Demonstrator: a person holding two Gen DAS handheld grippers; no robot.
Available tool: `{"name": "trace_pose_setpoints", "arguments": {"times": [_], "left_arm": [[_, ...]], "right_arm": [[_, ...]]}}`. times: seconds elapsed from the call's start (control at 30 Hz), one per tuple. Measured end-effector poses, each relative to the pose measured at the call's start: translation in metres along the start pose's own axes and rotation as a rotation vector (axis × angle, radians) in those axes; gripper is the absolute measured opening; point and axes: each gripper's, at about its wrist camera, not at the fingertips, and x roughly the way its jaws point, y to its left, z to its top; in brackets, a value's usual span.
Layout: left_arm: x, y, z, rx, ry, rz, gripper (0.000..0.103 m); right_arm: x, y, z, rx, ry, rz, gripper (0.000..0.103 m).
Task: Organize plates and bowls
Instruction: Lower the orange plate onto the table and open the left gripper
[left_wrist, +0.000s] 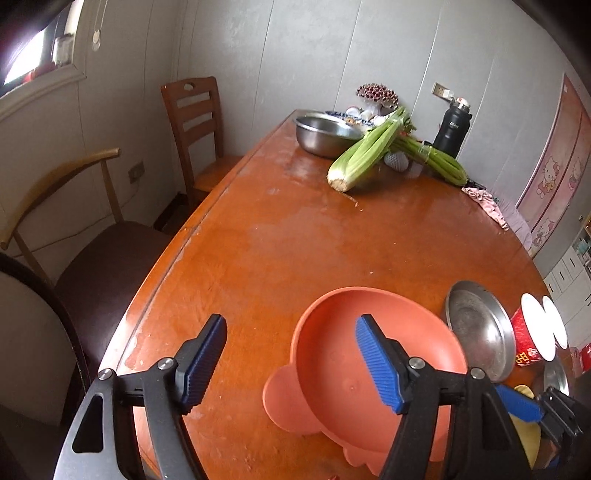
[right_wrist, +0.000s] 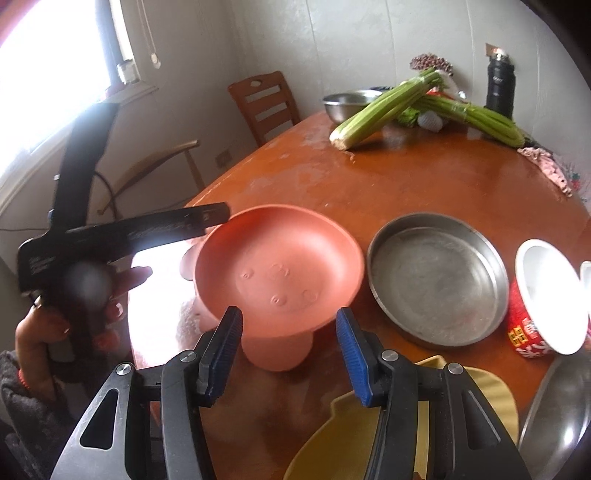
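Observation:
A salmon-pink bowl with ear-shaped tabs (left_wrist: 354, 365) (right_wrist: 280, 273) sits on the wooden table near its front edge. My left gripper (left_wrist: 291, 354) is open above the bowl's left rim, its right finger over the inside; it shows from the side in the right wrist view (right_wrist: 218, 216). My right gripper (right_wrist: 288, 347) is open and empty just in front of the bowl; one of its fingers (left_wrist: 517, 404) shows in the left wrist view. A round steel pan (left_wrist: 480, 328) (right_wrist: 436, 277) lies right of the bowl. A yellow plate (right_wrist: 406, 428) lies under my right gripper.
A red paper cup (right_wrist: 535, 306) (left_wrist: 532, 332) stands right of the pan, and a steel dish's rim (right_wrist: 554, 417) shows at bottom right. Celery (left_wrist: 369, 151), a steel bowl (left_wrist: 325, 134) and a black flask (left_wrist: 450, 127) are at the far end. Chairs (left_wrist: 195, 122) stand left.

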Motion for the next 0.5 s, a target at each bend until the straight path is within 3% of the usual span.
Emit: {"name": "trace_pose_setpoints", "arguments": {"times": [0.27, 0.5], "left_arm": [[-0.029, -0.018, -0.006, 0.031, -0.049, -0.033, 0.073], [-0.054, -0.040, -0.012, 0.069, -0.083, -0.059, 0.073]], "right_arm": [[-0.016, -0.006, 0.000, 0.010, -0.047, -0.035, 0.055], [-0.039, -0.017, 0.003, 0.038, -0.105, -0.048, 0.062]]}}
